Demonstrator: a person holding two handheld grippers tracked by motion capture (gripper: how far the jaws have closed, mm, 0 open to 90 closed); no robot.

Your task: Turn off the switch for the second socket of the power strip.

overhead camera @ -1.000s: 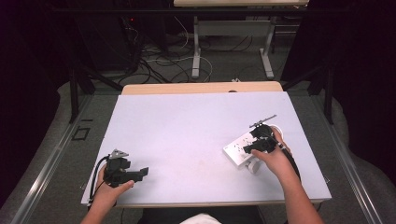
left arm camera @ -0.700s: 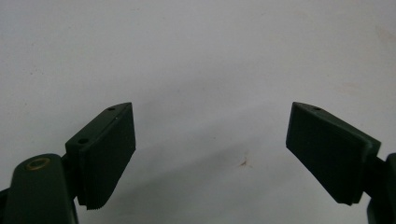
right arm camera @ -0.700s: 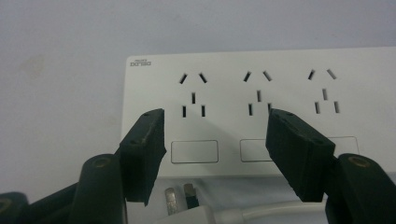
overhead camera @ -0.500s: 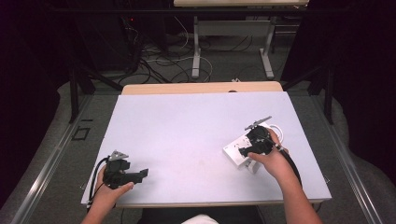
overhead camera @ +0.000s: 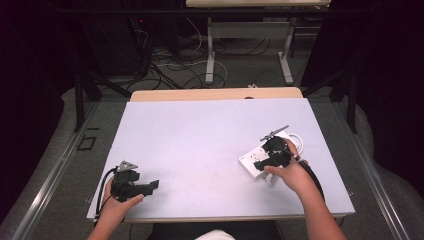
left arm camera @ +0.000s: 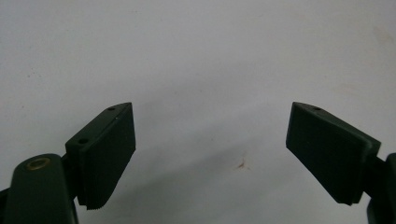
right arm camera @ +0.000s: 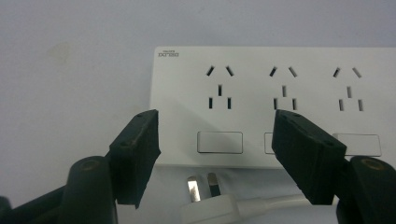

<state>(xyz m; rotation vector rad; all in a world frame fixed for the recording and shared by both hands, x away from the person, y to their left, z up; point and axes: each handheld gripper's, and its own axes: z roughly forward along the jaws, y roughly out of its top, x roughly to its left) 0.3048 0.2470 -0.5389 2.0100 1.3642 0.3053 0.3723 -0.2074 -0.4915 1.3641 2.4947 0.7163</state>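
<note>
Jaws of my right gripper (right arm camera: 215, 121): just been opening, loose around white flat-pin plug (right arm camera: 210, 200) beside white plastic power strip (right arm camera: 280, 84), grey table's (overhead camera: 200, 130) right edge. Left gripper (left arm camera: 210, 112) parked, agape, empty.

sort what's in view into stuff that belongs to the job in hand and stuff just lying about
Job in hand: power strip, plug, white cord.
Lying about: wooden board at the table's far edge, floor cables, far table.

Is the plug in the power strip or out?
Out: the white plug lies on the table beside the power strip, prongs bare, all sockets empty.
</note>
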